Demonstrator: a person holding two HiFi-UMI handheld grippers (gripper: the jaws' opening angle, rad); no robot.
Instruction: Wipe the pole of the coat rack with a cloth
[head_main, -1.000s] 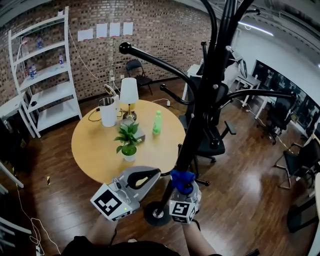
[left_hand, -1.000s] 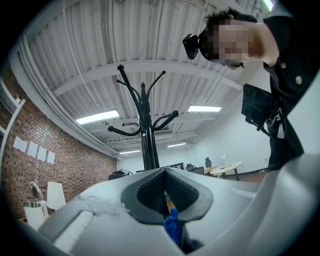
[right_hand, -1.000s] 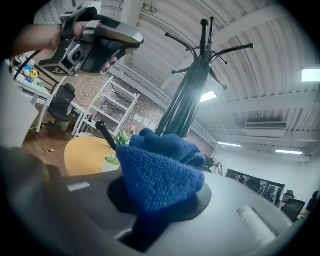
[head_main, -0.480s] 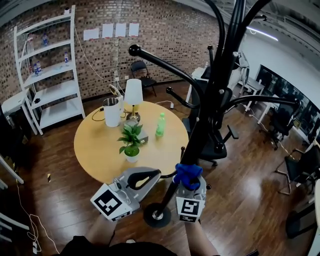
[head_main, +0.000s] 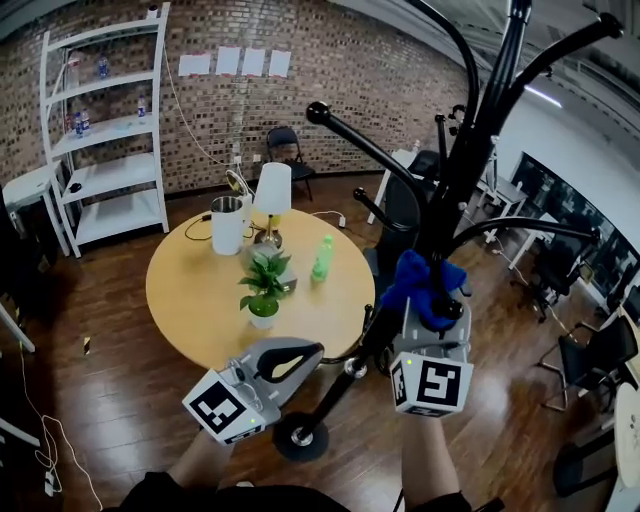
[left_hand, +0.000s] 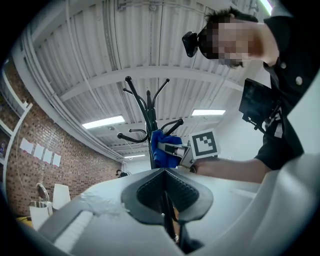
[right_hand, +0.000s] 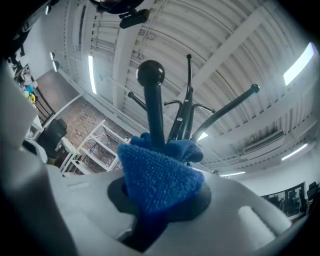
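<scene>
The black coat rack pole (head_main: 470, 150) rises aslant from its round base (head_main: 298, 437) to curved arms at the top. My right gripper (head_main: 426, 312) is shut on a blue cloth (head_main: 416, 280), which is pressed against the pole at about mid-height. In the right gripper view the cloth (right_hand: 157, 175) bulges out of the jaws, and a black ball-tipped bar (right_hand: 152, 100) stands up behind it. My left gripper (head_main: 298, 356) is low and left of the pole, shut, with nothing seen between its jaws. The left gripper view shows the rack (left_hand: 148, 107) and the cloth (left_hand: 161, 148) ahead.
A round wooden table (head_main: 190, 300) behind the rack holds a potted plant (head_main: 263, 285), a green bottle (head_main: 321, 258), a lamp (head_main: 272, 195) and a white kettle (head_main: 229, 224). A white shelf unit (head_main: 110, 130) stands at the brick wall. Office chairs (head_main: 590, 360) are at the right.
My right gripper has slid the blue cloth up the pole, from near the base to about mid-height. The left gripper has stayed where it was.
</scene>
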